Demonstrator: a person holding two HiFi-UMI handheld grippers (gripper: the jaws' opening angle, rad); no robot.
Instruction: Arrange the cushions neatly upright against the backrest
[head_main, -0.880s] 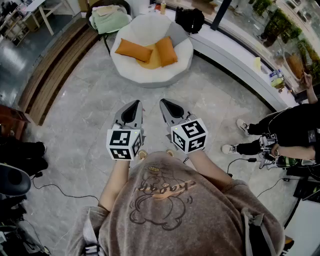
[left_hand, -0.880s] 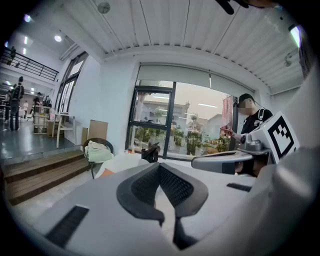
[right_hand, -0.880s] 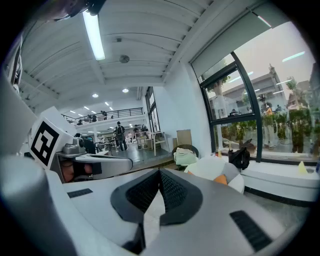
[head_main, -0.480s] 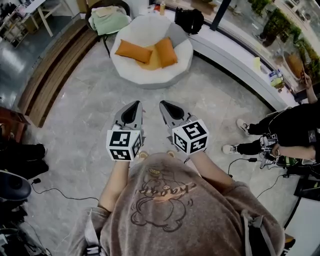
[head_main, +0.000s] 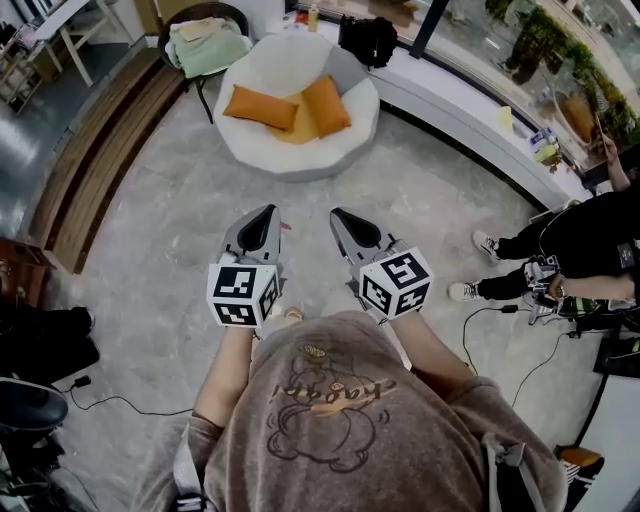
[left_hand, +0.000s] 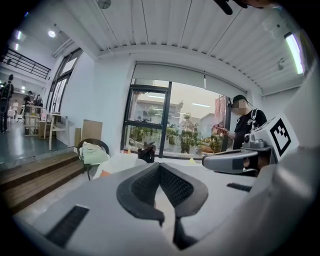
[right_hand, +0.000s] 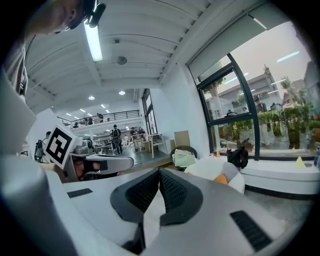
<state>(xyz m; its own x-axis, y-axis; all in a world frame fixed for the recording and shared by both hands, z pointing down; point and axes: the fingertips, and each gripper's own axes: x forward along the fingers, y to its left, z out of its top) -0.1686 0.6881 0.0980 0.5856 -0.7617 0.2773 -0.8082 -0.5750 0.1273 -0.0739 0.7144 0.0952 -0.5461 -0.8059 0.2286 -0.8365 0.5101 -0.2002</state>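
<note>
Two grippers are up in front of me, held side by side and slightly apart over the grey stone floor (head_main: 440, 215), both pointing towards the round white armchair (head_main: 290, 165), which stands well away from them. The left gripper (head_main: 266, 211) is clenched: in its own view the ribbed pads meet at the tip with nothing between them. The right gripper (head_main: 339, 213) is clenched and empty in the same way. The cushions are all in the armchair's seat. The left orange cushion (head_main: 262, 107) lies slanted across the seat, the right orange cushion (head_main: 327, 104) lies tilted just beside it, and a yellow cushion (head_main: 297, 126) shows between and under the two. A grey cushion (head_main: 346, 70) sits further back, on the backrest side, by the right orange one. From the right gripper view I can only make out a sliver of orange and grey above the armchair's rim. Behind the armchair a black bag (head_main: 368, 39) rests on the window ledge, and a dark chair (head_main: 200, 20) to the left carries a pale green cloth (head_main: 208, 47). A bystander (head_main: 585, 245) stands off to my right.
</note>
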